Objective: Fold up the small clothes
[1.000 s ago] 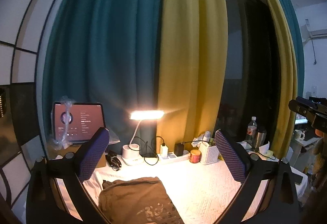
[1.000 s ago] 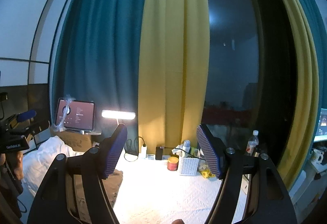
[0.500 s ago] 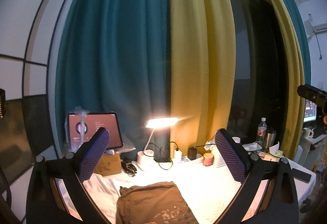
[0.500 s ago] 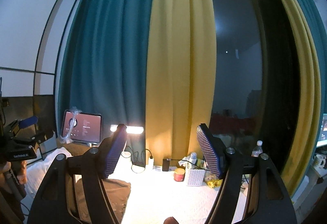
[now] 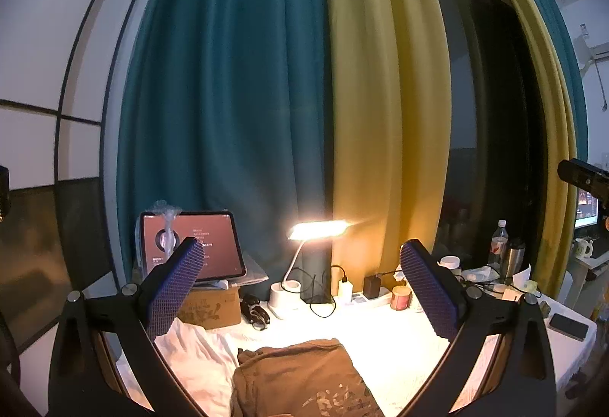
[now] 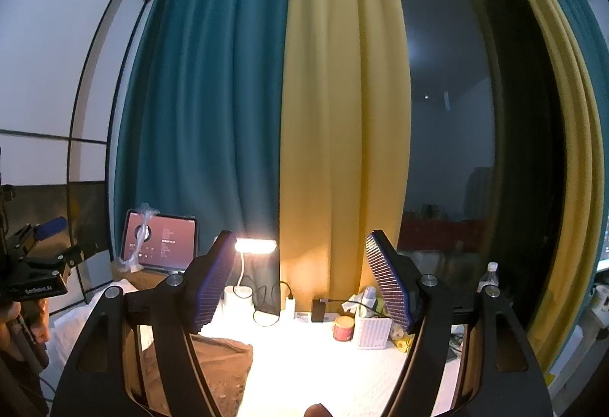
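Note:
A folded brown garment (image 5: pixel 300 379) with a pale print lies on the white tablecloth (image 5: pixel 388 337), low in the left wrist view; it also shows in the right wrist view (image 6: pixel 220 360) at lower left. A white garment (image 5: pixel 198 356) lies to its left. My left gripper (image 5: pixel 304 287) is open and empty, raised above the table behind the brown garment. My right gripper (image 6: pixel 300 276) is open and empty, raised to the right of the garment.
At the table's back stand a lit desk lamp (image 5: pixel 318 230), a tablet (image 5: pixel 190 245) on a cardboard box (image 5: pixel 211 306), a power strip with chargers (image 5: pixel 365 293), a red jar (image 6: pixel 343 327), a white basket (image 6: pixel 371 331) and bottles (image 5: pixel 498 242). Curtains hang behind.
Both grippers have tilted upward and risen; the table and garment sit lower in both views. Both stay open and empty.

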Demonstrator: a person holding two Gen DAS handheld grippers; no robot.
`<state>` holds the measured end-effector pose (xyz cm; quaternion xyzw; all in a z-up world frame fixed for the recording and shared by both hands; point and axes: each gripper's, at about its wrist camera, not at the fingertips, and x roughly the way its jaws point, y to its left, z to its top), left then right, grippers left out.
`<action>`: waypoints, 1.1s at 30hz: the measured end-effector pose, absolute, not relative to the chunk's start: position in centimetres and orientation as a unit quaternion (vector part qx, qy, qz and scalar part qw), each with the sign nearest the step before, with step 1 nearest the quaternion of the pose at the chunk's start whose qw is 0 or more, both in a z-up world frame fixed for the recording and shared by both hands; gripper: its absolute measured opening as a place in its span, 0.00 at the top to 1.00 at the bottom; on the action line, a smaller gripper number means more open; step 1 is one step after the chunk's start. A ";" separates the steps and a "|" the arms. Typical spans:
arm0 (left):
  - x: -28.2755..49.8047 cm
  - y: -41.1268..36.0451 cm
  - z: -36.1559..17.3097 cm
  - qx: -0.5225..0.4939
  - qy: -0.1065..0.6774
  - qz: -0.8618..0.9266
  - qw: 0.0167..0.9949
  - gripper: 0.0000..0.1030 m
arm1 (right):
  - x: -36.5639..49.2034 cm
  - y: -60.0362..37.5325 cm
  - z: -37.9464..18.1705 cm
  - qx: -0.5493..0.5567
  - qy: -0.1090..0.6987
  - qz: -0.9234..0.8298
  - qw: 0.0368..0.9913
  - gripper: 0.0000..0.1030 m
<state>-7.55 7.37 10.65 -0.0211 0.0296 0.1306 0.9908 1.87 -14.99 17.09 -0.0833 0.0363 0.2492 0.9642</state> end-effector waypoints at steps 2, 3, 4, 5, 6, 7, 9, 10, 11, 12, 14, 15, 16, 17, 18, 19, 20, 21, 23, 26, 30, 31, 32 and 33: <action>-7.2 7.4 10.4 -0.023 0.035 0.128 0.991 0.01 | 2.5 -14.9 16.5 -0.083 0.046 0.250 0.964 0.28; -7.1 7.4 10.3 -0.022 0.037 0.128 0.991 0.01 | 2.6 -14.9 16.4 -0.084 0.049 0.250 0.964 0.28; -7.0 7.4 10.2 -0.022 0.038 0.128 0.991 0.01 | 2.8 -14.8 16.2 -0.083 0.052 0.249 0.963 0.28; -6.9 7.3 10.1 -0.021 0.039 0.128 0.991 0.01 | 3.0 -14.9 16.0 -0.083 0.055 0.249 0.963 0.28; -6.8 7.3 10.0 -0.020 0.040 0.128 0.991 0.01 | 3.1 -14.8 16.0 -0.083 0.056 0.248 0.963 0.28; -6.7 7.3 10.0 -0.020 0.041 0.128 0.991 0.01 | 3.2 -14.9 15.9 -0.083 0.058 0.248 0.964 0.28; -6.5 7.2 9.8 -0.022 0.041 0.128 0.991 0.01 | 3.4 -15.0 15.8 -0.082 0.060 0.247 0.964 0.28; -6.4 7.2 9.7 -0.023 0.040 0.130 0.990 0.01 | 3.6 -15.0 15.7 -0.081 0.061 0.247 0.964 0.28; -6.3 7.3 9.7 -0.024 0.041 0.130 0.990 0.01 | 3.7 -15.0 15.7 -0.081 0.063 0.246 0.964 0.28; -6.1 7.3 9.6 -0.025 0.043 0.130 0.990 0.01 | 3.8 -15.1 15.7 -0.081 0.063 0.246 0.964 0.28; -5.9 7.2 9.6 -0.025 0.044 0.130 0.990 0.01 | 3.8 -15.2 15.6 -0.081 0.065 0.246 0.964 0.29; -5.9 7.2 9.6 -0.025 0.044 0.129 0.990 0.01 | 3.8 -15.2 15.6 -0.081 0.065 0.245 0.964 0.29; -5.9 7.1 9.5 -0.024 0.044 0.128 0.990 0.01 | 3.8 -15.2 15.6 -0.081 0.064 0.245 0.964 0.28; -5.9 7.0 9.5 -0.023 0.043 0.128 0.991 0.01 | 3.8 -15.2 15.6 -0.081 0.065 0.245 0.964 0.28; -5.9 7.0 9.5 -0.023 0.043 0.126 0.991 0.01 | 3.9 -15.3 15.5 -0.081 0.065 0.245 0.964 0.28; -5.9 7.0 9.6 -0.023 0.043 0.125 0.991 0.01 | 3.9 -15.3 15.4 -0.081 0.066 0.245 0.964 0.28; -5.9 7.0 9.6 -0.025 0.042 0.122 0.991 0.01 | 3.9 -15.4 15.4 -0.082 0.066 0.244 0.964 0.28; -6.0 7.0 9.6 -0.025 0.042 0.123 0.991 0.01 | 4.0 -15.4 15.3 -0.082 0.066 0.244 0.964 0.28; -5.9 7.0 9.7 -0.024 0.041 0.124 0.991 0.01 | 4.0 -15.5 15.3 -0.081 0.066 0.243 0.964 0.28; -5.9 6.9 9.7 -0.023 0.042 0.124 0.991 0.01 | 4.1 -15.6 15.3 -0.081 0.066 0.242 0.965 0.28; -5.8 6.9 9.7 -0.023 0.043 0.122 0.991 0.01 | 4.1 -15.6 15.3 -0.080 0.066 0.241 0.965 0.28; -5.7 6.9 9.7 -0.023 0.043 0.121 0.991 0.01 | 4.1 -15.7 15.2 -0.080 0.065 0.241 0.965 0.28; -5.7 6.9 9.7 -0.023 0.043 0.120 0.992 0.01 | 4.1 -15.7 15.2 -0.080 0.065 0.241 0.965 0.28; -5.7 6.9 9.8 -0.023 0.041 0.118 0.992 0.01 | 4.1 -15.8 15.2 -0.080 0.065 0.240 0.965 0.28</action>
